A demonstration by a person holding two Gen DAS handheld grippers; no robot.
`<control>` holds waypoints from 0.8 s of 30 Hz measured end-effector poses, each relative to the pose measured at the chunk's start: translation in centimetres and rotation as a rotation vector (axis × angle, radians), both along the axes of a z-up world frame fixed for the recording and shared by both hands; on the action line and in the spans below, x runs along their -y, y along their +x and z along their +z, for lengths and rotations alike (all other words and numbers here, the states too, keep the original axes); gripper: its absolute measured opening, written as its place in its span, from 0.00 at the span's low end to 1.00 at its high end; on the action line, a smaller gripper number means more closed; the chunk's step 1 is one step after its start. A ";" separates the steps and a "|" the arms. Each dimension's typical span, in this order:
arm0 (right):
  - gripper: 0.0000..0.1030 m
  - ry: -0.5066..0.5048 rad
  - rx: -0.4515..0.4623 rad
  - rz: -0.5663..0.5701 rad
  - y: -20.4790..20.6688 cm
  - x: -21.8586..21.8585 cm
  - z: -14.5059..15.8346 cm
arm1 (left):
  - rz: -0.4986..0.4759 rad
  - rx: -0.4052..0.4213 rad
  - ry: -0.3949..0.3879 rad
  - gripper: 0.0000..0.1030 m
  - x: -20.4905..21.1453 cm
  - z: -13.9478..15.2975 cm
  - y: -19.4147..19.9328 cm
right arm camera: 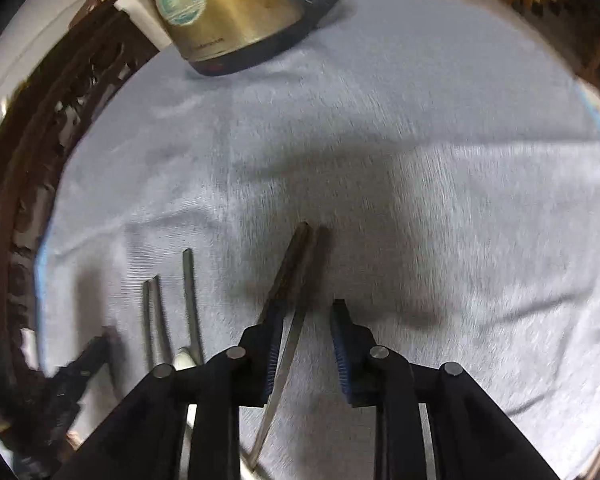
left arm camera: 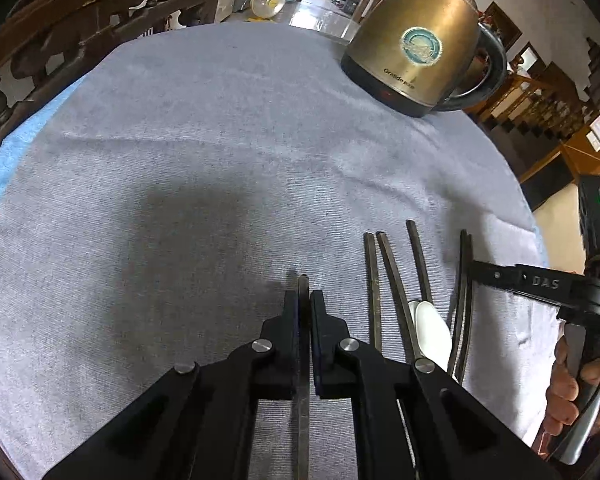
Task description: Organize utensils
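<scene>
Left wrist view: I'm clamping my left gripper (left arm camera: 304,300) on one chopstick (left arm camera: 303,380) over the grey cloth (left arm camera: 180,160); my right gripper (right arm camera: 308,312) is standing parted around another chopstick (right arm camera: 288,300), pads not squeezing.

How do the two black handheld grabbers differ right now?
The left black two-finger gripper is shut on a thin dark chopstick; the right black two-finger gripper stands open, its pair of dark chopsticks lying against one finger only. The left one's stick runs straight between the fingers; the right one's slants. Both point down at the grey cloth.
</scene>
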State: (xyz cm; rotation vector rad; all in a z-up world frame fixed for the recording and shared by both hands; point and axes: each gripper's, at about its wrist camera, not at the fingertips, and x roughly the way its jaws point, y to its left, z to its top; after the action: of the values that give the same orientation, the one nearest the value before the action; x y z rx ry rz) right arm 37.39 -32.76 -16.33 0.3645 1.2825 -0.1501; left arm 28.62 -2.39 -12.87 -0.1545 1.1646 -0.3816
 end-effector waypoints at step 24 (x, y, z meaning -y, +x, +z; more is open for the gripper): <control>0.28 -0.151 -0.079 0.011 0.7 3.5 -0.9 | -0.015 -0.075 0.007 0.36 4.1 -0.4 1.4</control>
State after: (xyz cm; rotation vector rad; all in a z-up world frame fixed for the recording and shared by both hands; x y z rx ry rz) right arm 38.14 -36.25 -17.21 0.2245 1.3416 -0.2527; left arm 30.05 -6.48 -13.24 -0.1557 1.2414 -0.3876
